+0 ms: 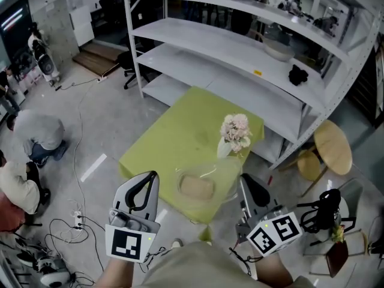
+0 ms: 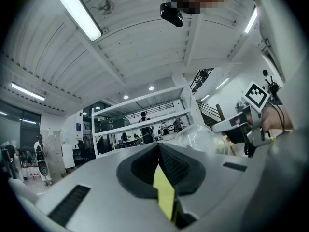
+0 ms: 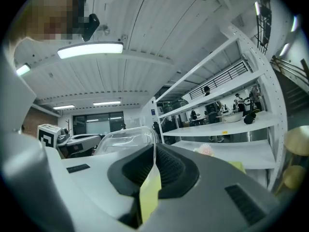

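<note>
A clear plastic container (image 1: 198, 185) with something beige inside sits near the front edge of a yellow-green table (image 1: 174, 137). Behind it stands a bunch of pale pink flowers (image 1: 235, 132) in a small vase. My left gripper (image 1: 152, 176) is shut and empty, held just left of the container. On the container's right, my right gripper (image 1: 245, 180) is likewise shut on nothing. The left gripper view shows shut jaw tips, the container (image 2: 200, 137) and the right gripper (image 2: 239, 124) beyond. In the right gripper view the container (image 3: 123, 138) rises behind the shut jaws, with the flowers (image 3: 205, 150) further off.
White metal shelving (image 1: 240, 53) stands behind the table, with a bowl (image 1: 279, 50) and a black object (image 1: 297, 75) on it. A round wooden stool (image 1: 333, 146) and a chair (image 1: 330, 245) stand at the right. Cables (image 1: 66, 221) and crouching people (image 1: 37, 134) are at the left.
</note>
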A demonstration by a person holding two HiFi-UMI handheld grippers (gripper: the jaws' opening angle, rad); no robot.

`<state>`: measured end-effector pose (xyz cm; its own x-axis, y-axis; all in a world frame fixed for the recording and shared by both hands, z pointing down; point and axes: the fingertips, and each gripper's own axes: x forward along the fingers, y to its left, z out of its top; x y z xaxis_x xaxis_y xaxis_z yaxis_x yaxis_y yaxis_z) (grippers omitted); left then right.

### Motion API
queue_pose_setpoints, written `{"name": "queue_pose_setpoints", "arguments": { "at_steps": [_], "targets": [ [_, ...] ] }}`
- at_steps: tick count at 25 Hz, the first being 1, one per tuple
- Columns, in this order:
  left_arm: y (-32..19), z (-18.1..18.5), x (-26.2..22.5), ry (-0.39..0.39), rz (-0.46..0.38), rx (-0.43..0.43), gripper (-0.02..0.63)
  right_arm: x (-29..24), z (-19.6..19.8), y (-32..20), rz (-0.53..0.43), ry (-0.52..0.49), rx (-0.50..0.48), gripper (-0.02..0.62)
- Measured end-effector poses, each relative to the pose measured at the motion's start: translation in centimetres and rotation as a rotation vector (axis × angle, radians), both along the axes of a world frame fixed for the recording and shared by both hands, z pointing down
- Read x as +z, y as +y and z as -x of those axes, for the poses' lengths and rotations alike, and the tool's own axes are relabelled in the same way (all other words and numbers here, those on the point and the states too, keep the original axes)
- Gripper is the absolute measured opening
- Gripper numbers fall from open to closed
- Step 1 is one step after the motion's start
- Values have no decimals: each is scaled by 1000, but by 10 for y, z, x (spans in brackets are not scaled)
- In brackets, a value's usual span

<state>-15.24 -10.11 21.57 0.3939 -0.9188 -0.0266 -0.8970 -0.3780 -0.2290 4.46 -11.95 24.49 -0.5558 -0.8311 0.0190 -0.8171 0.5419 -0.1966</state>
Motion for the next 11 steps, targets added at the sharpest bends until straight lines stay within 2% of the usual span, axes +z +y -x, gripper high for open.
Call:
{"name": "queue_pose_setpoints", "arguments": {
  "at_steps": [11],
  "targets": [
    [-5, -1, 8, 8, 16, -5, 6, 4, 3, -3, -18, 29, -17, 21]
  ]
}}
